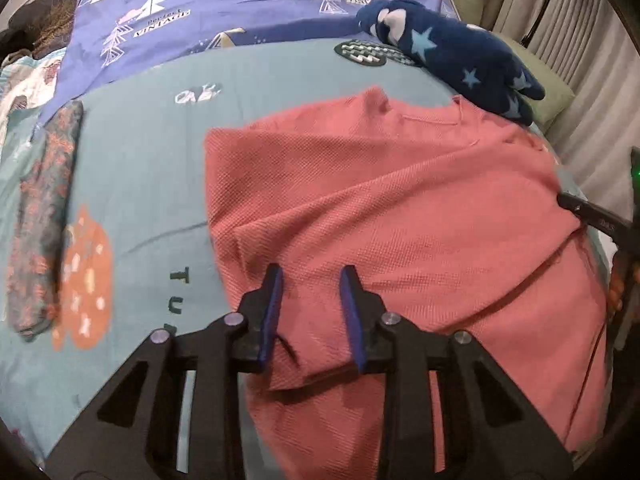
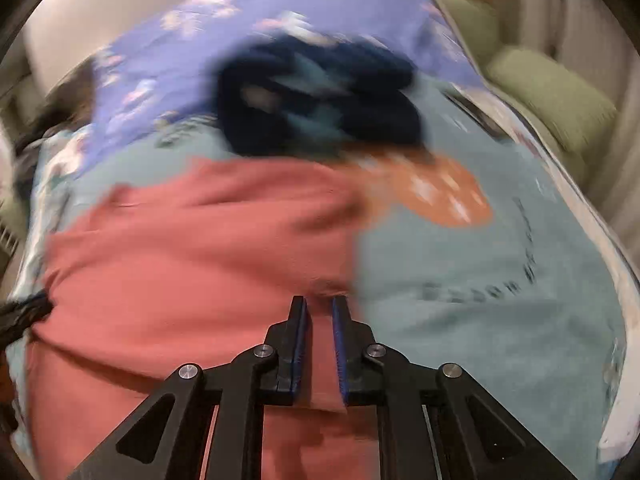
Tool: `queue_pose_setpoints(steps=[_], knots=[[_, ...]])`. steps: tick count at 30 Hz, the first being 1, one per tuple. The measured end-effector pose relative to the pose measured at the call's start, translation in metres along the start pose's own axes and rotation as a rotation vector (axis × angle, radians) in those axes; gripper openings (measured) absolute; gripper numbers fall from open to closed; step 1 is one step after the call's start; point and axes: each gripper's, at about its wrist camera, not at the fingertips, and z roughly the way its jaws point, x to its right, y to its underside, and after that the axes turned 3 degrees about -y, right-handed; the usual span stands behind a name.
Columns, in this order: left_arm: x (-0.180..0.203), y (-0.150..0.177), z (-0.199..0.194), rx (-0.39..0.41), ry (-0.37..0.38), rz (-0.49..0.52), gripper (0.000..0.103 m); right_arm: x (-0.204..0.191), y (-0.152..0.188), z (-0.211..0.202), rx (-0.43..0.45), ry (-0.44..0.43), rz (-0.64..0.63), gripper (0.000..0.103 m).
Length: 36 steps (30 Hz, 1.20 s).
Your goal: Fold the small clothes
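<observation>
A pink waffle-knit garment (image 1: 400, 208) lies spread on the teal bedsheet (image 1: 152, 184). My left gripper (image 1: 314, 276) is open just above the garment's near left part, with cloth between its blue-padded fingers and a folded corner below them. The right gripper's black finger (image 1: 592, 216) shows at the garment's right edge. In the blurred right wrist view the pink garment (image 2: 192, 248) fills the lower left. My right gripper (image 2: 319, 304) stands slightly open at the garment's right edge, pink cloth between the fingers. The left gripper's tip (image 2: 24, 308) shows at the far left.
A folded floral garment (image 1: 44, 216) lies at the left of the bed. A navy star-print fleece item (image 1: 452, 56) sits at the back right, blurred in the right wrist view (image 2: 320, 96). A purple printed cover (image 1: 224, 4) lies behind. Green cushions (image 2: 552, 96) and curtains border the right.
</observation>
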Motion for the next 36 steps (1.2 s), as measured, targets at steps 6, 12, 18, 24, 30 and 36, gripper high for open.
queue_pose_setpoints(steps=[6, 12, 18, 24, 30, 36], knots=[[-0.005, 0.006, -0.04, 0.071, 0.026, -0.032, 0.034, 0.036, 0.014, -0.047, 0.044, -0.086, 0.101, 0.015], [-0.008, 0.052, -0.076, 0.121, 0.029, -0.055, 0.052, 0.039, 0.058, -0.088, 0.032, -0.145, 0.062, 0.016], [-0.015, 0.112, -0.101, 0.089, 0.075, -0.098, 0.054, 0.046, 0.108, -0.113, -0.003, -0.191, 0.061, 0.017], [-0.007, 0.16, -0.124, 0.07, 0.078, -0.089, 0.055, 0.058, 0.15, -0.139, -0.005, -0.248, 0.12, 0.023], [-0.002, 0.202, -0.141, 0.057, 0.099, -0.106, 0.055, 0.061, 0.189, -0.162, -0.018, -0.302, 0.124, 0.033], [0.013, 0.238, -0.152, 0.048, 0.127, -0.079, 0.056, 0.063, 0.23, -0.174, -0.041, -0.34, 0.134, 0.042]])
